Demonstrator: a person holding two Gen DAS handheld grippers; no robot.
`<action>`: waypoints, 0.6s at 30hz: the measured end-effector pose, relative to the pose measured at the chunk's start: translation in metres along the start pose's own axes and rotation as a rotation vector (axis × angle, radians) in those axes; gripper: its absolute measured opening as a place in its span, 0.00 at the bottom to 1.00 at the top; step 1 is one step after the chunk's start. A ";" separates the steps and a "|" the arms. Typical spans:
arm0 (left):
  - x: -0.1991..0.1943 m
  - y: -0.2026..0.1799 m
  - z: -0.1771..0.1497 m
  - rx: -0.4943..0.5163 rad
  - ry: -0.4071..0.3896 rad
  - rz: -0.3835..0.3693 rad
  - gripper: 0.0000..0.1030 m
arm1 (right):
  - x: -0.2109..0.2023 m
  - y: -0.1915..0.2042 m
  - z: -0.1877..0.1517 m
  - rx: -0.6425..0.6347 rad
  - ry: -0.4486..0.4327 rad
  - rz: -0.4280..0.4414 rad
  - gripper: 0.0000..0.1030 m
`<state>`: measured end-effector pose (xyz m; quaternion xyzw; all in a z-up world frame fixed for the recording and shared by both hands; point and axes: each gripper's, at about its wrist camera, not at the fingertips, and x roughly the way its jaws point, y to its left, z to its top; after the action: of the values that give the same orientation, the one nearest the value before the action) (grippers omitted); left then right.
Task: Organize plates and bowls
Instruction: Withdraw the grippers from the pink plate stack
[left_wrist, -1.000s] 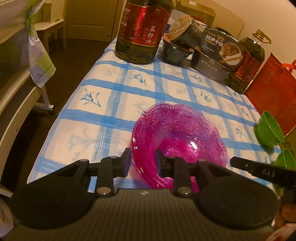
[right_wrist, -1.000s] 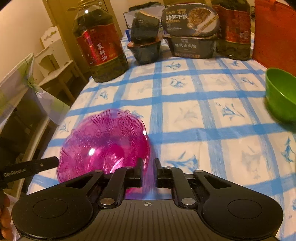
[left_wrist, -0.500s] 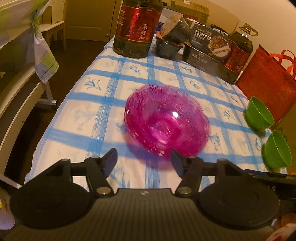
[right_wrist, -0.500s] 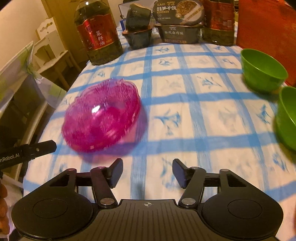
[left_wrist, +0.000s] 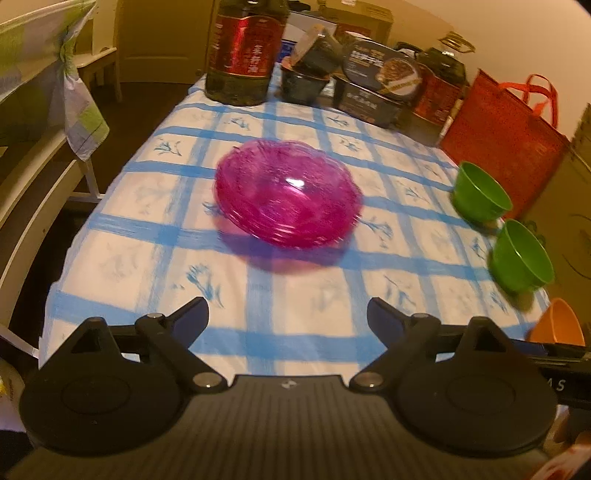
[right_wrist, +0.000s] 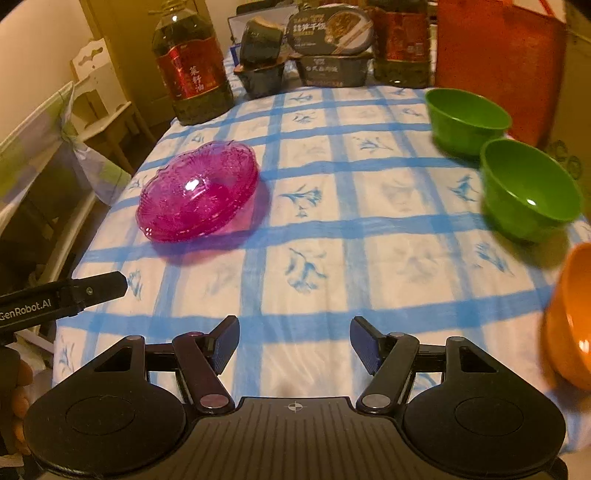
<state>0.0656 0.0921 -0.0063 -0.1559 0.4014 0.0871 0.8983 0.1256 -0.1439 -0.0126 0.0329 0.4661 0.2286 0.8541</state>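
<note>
1. My left tool (left_wrist: 287, 314) and right tool (right_wrist: 294, 341) had just been opening, nothing between their jaws.
2. The pink bowl (left_wrist: 287, 197) sat empty on the desk (left_wrist: 317, 291).
3. Two green bowls (right_wrist: 467, 120) stood empty.

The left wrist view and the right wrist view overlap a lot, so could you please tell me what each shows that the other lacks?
Only the left wrist view shows the red bag's handles. Only the right shows a hand and the orange bowl's inside. Both show the pink plates, two green bowls, the oil bottle and the checked tablecloth.
</note>
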 end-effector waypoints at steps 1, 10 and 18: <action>-0.004 -0.004 -0.003 0.004 0.001 -0.005 0.89 | -0.004 -0.003 -0.003 0.006 -0.003 0.000 0.64; -0.030 -0.041 -0.023 0.032 -0.035 -0.036 0.89 | -0.045 -0.034 -0.029 0.047 -0.013 -0.084 0.64; -0.030 -0.080 -0.042 0.081 0.002 -0.080 0.89 | -0.072 -0.067 -0.048 0.113 -0.029 -0.133 0.64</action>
<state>0.0393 0.0020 0.0065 -0.1356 0.3989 0.0346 0.9063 0.0773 -0.2412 -0.0016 0.0536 0.4668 0.1443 0.8708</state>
